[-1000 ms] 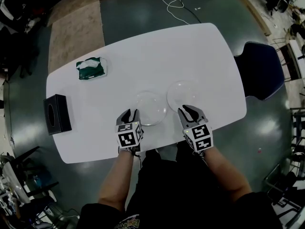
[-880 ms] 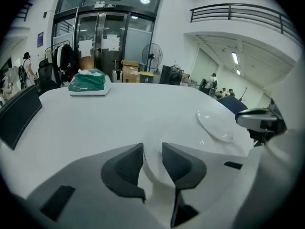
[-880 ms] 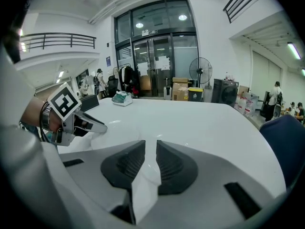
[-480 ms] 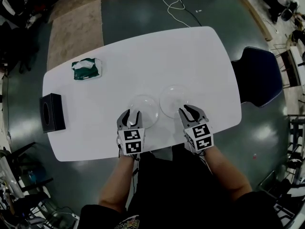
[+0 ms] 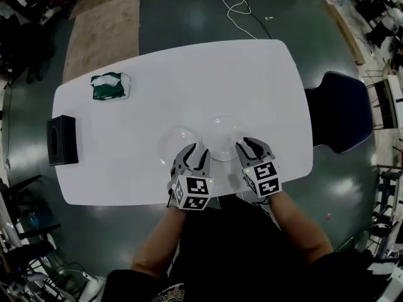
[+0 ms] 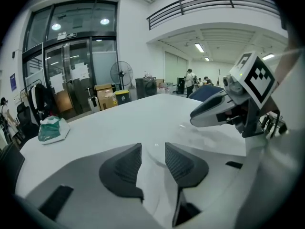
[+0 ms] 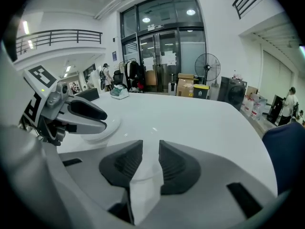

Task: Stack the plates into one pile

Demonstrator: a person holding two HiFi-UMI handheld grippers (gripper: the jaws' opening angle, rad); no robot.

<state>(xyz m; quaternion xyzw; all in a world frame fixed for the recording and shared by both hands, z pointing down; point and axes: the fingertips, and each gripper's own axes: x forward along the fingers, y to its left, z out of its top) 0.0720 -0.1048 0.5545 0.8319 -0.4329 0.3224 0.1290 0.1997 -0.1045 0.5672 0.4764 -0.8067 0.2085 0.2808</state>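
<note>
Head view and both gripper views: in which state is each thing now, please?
left plate: flat on the table, unstacked
right plate: flat on the table, unstacked
left gripper: open, jaws just opened, a plate rim between them
right gripper: open, jaws just opened, a plate rim between them

The left gripper (image 5: 196, 151), jaws just opened, covers the near rim of the left plate (image 5: 170, 142) at lower centre of the head view; contact cannot be determined.
</note>
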